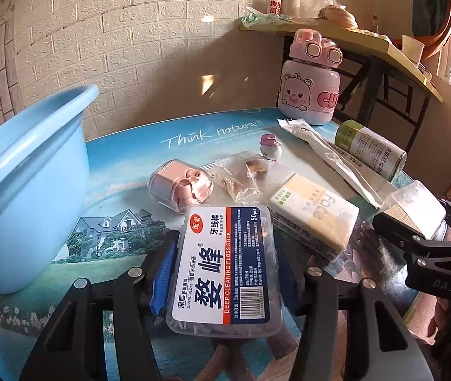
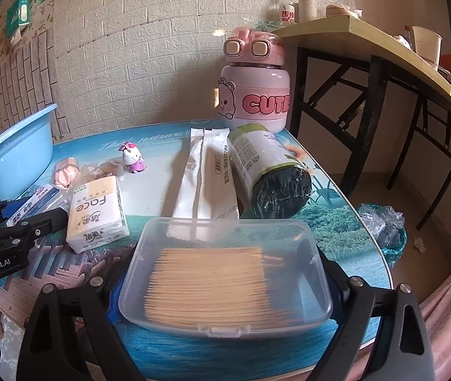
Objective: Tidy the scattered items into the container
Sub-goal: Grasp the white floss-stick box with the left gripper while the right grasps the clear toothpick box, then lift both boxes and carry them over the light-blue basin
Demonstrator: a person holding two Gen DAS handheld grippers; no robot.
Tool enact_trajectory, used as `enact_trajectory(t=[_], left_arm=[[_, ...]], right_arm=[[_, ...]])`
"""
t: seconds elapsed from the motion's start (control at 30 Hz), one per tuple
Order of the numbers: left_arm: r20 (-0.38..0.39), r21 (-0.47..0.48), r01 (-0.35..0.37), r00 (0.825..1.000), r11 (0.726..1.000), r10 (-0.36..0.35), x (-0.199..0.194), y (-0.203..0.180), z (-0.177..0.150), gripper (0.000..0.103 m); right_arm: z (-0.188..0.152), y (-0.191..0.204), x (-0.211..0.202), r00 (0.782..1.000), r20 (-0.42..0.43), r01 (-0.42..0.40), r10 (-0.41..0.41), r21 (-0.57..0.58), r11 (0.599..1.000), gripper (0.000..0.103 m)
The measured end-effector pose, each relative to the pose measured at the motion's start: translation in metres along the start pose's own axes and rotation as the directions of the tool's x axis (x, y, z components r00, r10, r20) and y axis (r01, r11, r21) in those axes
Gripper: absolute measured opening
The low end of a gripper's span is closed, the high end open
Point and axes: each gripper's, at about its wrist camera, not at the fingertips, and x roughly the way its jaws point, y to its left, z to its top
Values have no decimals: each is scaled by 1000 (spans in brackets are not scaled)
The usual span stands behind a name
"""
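left hand-held gripper point(image 1: 225, 273): closed on the long sides of the dental floss box point(image 1: 225, 270), low centre of the left wrist view, over the table point(image 1: 123, 146)
right hand-held gripper point(image 2: 225, 282): closed on the short ends of the toothpick box point(image 2: 225, 279), low centre of the right wrist view
blue basin point(image 1: 25, 187): the container, far left of the left wrist view, apparently empty as far as its inside shows
dental floss box: thin clear plastic, likely light and stiff; smooth walls could slip, so a grip across the middle suits it
toothpick box: clear lidded case, probably light; a hard squeeze might pop the front latch, so hold it level
tissue pack point(image 2: 96, 212): soft, will give under the jaws; take it across the narrow width
bin bag roll point(image 2: 269, 174): lies on its side, may roll; grip across the body
pink bottle point(image 2: 255, 92): upright at the back, likely the heaviest; hold the body below the lid
long white sachet point(image 2: 203, 174): flat and limp, pinch near the middle
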Motion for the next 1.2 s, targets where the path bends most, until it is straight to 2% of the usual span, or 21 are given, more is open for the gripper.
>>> enact_trajectory(t=[0.17,0.33,0.6,0.93,1.2], left_arm=[[19,-14,-3,1000,1000,4,-4,2,1,53],[57,-68,33,998,997,-29,-17,9,5,53],[133,-73,37,991,997,-27,-45,11,14,53],[175,-91,-3,984,996,19,-87,25,18,53],[208,-112,-73,974,991,95,-130,49,29,53]], right_arm=[[2,-6,-7,1000,13,1,-2,25,1000,93],[8,-7,-19,999,33,-20,19,38,999,93],[16,-1,-34,999,46,-9,7,31,999,93],[40,16,-63,998,56,-26,25,31,999,93],[70,58,-86,992,60,-106,108,-23,994,93]])
